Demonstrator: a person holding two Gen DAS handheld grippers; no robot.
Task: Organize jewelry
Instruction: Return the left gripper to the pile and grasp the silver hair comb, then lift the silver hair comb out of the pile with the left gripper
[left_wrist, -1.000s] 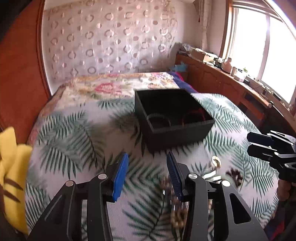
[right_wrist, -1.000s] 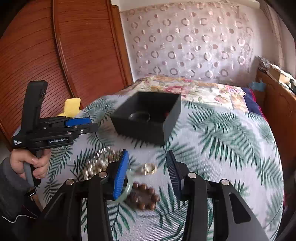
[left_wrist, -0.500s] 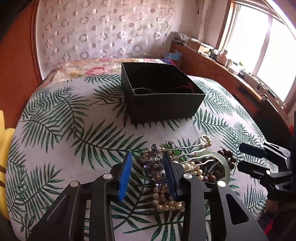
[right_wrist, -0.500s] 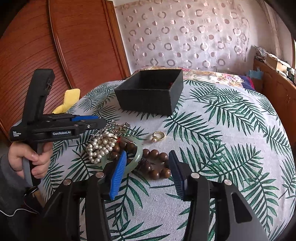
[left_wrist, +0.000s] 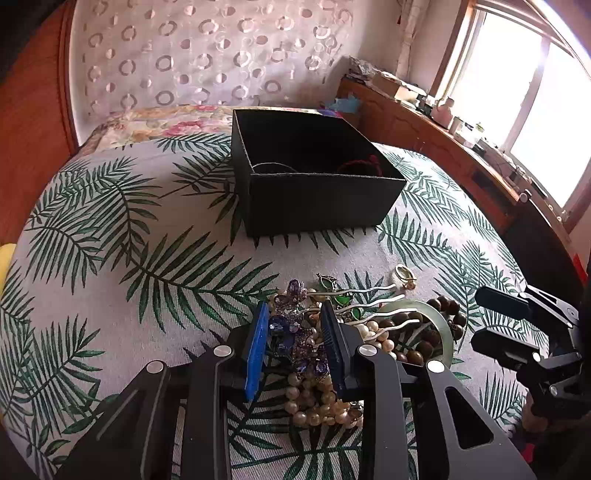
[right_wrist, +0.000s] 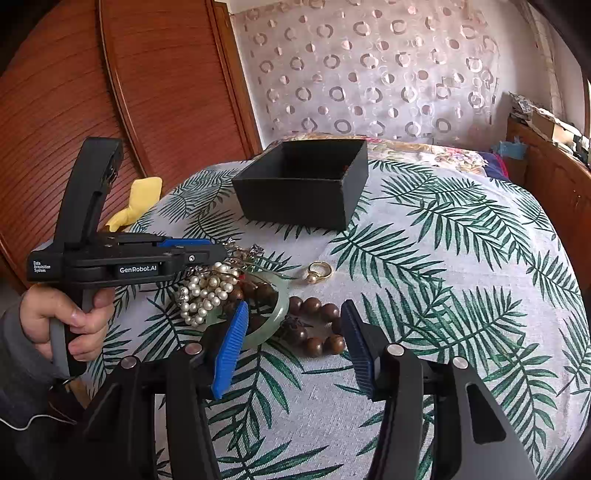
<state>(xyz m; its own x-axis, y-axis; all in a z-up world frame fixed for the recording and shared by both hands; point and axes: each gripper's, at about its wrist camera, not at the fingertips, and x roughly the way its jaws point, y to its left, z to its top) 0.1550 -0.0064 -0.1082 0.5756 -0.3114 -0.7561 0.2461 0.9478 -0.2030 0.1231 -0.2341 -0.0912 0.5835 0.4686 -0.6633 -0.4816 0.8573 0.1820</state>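
Note:
A jewelry pile lies on the palm-print cloth: a purple rhinestone piece (left_wrist: 295, 332), a pearl strand (left_wrist: 317, 398), a jade bangle (left_wrist: 439, 325), a brown bead bracelet (right_wrist: 317, 332), silver hairpins (left_wrist: 369, 306) and a gold ring (right_wrist: 318, 270). My left gripper (left_wrist: 295, 332) has its jaws narrowed around the purple piece, both pads close to it. My right gripper (right_wrist: 291, 332) is open, low over the brown beads and bangle (right_wrist: 273, 321). The open black box (left_wrist: 314, 184) stands behind and holds a thin bangle and a red cord.
The round table (right_wrist: 461, 258) drops off at right and front. A yellow cloth (right_wrist: 140, 199) lies at its left edge. A wooden cabinet with clutter (left_wrist: 443, 122) runs under the window. A floral-covered surface (left_wrist: 155, 125) lies behind the box.
Both grippers have come down toward the pile. My left jaws have narrowed around the purple piece. My right gripper has dropped closer to the brown beads and stayed open.

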